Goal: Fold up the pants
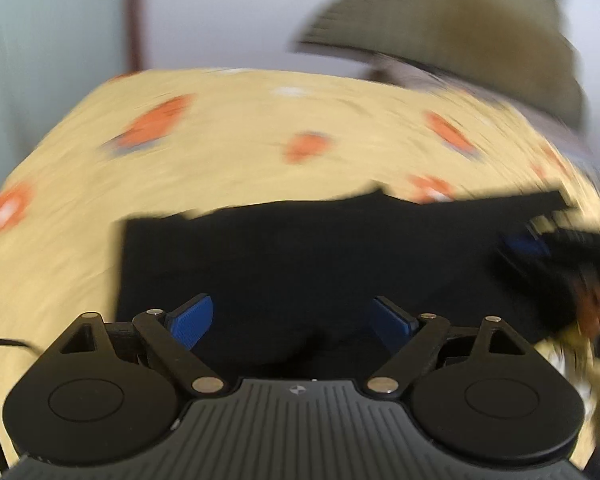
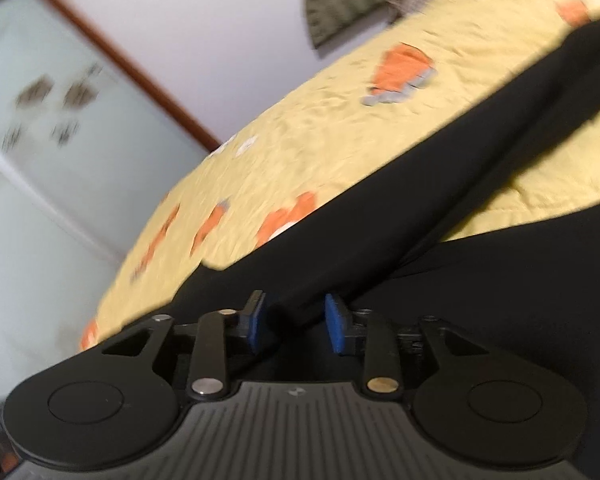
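Pants (image 1: 320,256) lie black on the yellow bedspread (image 1: 220,152), long axis from 9 to 3 o'clock before the wide-open, empty left gripper (image 1: 294,320) — the right gripper (image 2: 296,326), half-open around a fabric edge, seems nearer.

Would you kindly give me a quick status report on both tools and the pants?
Left tool open, over the black fabric pants. Right tool part-open, black fabric between its pads, not clamped. Pants flat on yellow orange-patterned bedspread. Nothing in the way.
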The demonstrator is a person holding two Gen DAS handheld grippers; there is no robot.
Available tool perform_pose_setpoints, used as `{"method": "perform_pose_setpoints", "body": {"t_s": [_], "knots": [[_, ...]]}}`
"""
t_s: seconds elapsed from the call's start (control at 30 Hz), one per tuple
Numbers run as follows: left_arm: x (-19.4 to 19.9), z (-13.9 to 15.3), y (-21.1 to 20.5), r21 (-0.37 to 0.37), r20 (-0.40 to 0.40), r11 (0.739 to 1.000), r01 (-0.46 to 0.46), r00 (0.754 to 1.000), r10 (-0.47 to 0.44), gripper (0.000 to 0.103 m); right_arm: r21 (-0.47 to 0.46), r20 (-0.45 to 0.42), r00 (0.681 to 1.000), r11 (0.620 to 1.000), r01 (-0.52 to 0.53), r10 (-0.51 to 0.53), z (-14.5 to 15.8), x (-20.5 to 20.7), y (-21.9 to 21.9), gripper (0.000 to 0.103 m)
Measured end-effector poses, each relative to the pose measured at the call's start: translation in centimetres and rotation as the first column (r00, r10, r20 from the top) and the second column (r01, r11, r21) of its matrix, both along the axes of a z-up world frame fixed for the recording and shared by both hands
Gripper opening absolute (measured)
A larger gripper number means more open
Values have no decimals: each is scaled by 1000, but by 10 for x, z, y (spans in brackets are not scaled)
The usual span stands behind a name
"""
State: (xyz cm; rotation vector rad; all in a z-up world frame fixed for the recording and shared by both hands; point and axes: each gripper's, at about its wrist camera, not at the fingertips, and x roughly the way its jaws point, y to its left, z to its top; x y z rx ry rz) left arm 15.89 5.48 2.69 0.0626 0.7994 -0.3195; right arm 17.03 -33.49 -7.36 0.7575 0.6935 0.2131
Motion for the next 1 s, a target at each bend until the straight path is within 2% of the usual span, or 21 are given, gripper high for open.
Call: {"method": "perform_pose_setpoints", "body": {"t_s": [0.03, 0.1, 0.17, 0.23, 0.33, 0.47, 0.53, 0.6, 0.63, 0.67, 0.77, 0.87, 1.0], "knots": [[2, -3, -16, 34, 17, 998, 49, 999, -50, 88, 28, -20, 1000, 999, 24, -24, -4, 2, -4, 45], [1, -15, -48, 110, 56, 986, 127, 989, -134, 88, 104, -35, 998, 993, 54, -50, -13, 7, -8, 45], [2, -25, -75, 176, 77, 967, 186, 976, -201, 88, 160, -21, 999, 986, 40, -37, -17, 8, -7, 42], [1, -37, -96, 222, 91, 942, 250, 957, -276, 88, 143, -26, 999, 988, 49, -46, -15, 9, -5, 14], [-1, -57, -116, 318, 124, 913, 254, 944, -306, 86, 138, 1, 998, 989, 56, -56, -4, 3, -2, 8], [1, -73, -131, 403, 188, 885, 232, 926, -329, 83, 216, 48, 996, 974, 68, -80, 12, -8, -5, 6], [-4, -78, -134, 428, 218, 868, 250, 904, -368, 81, 228, 73, 994, 971, 66, -84, 21, -14, -5, 6], [-6, -84, -138, 475, 243, 845, 244, 887, -392, 72, 239, 91, 992, 969, 64, -88, 29, -21, -4, 6], [-9, -87, -139, 491, 252, 838, 239, 882, -399, 58, 239, 96, 991, 969, 65, -91, 32, -24, -2, 6], [-8, -87, -138, 485, 246, 839, 247, 882, -402, 44, 236, 98, 991, 969, 69, -95, 34, -28, -1, 6], [-8, -80, -125, 397, 210, 876, 273, 902, -377, 21, 205, 96, 990, 976, 79, -100, 35, -42, 2, 6], [-12, -70, -108, 326, 191, 900, 288, 913, -361, 10, 153, 86, 991, 984, 88, -102, 30, -60, 7, 6], [-29, -60, -92, 286, 160, 897, 337, 906, -392, 9, 149, 48, 992, 983, 108, -116, 17, -82, 10, 6]]}}
